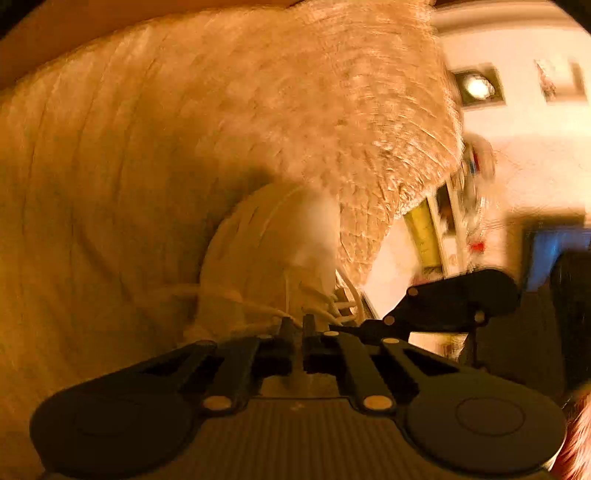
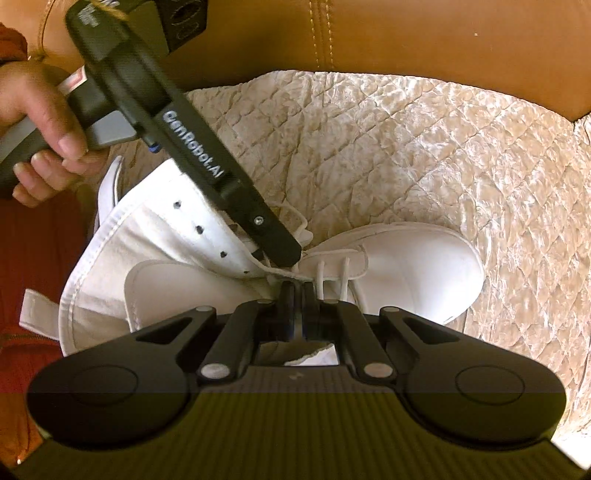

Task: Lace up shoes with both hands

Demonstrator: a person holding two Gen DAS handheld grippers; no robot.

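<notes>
The white high-top shoe (image 2: 388, 266) lies at the centre of the right wrist view on a cream quilted cover (image 2: 424, 147), its rounded toe toward the right of the frame and its open collar and tongue toward the lower left. A tan leather cushion (image 2: 406, 33) with a stitched seam fills the top of that frame. White laces (image 2: 332, 273) cross the eyelet flaps just above the lower centre.

The right hand-held gripper (image 2: 297, 291) comes up from the bottom edge of its own view, its fingers drawn together right at the laces; whether a lace is pinched between them cannot be told.

The left hand-held gripper (image 2: 284, 254) slants down from the upper left of the right wrist view, with a hand (image 2: 40, 122) around its grey handle at the left edge. Its tip sits on the eyelet flap, just above the right gripper's fingertips. In the blurred left wrist view the left gripper's fingers (image 1: 286, 326) stand together at the lower centre, with white lace strands running to them from the shoe (image 1: 273, 251) above; a grip on a strand cannot be confirmed. The right hand-held gripper (image 1: 443, 306) shows there as a dark shape at the right.
</notes>
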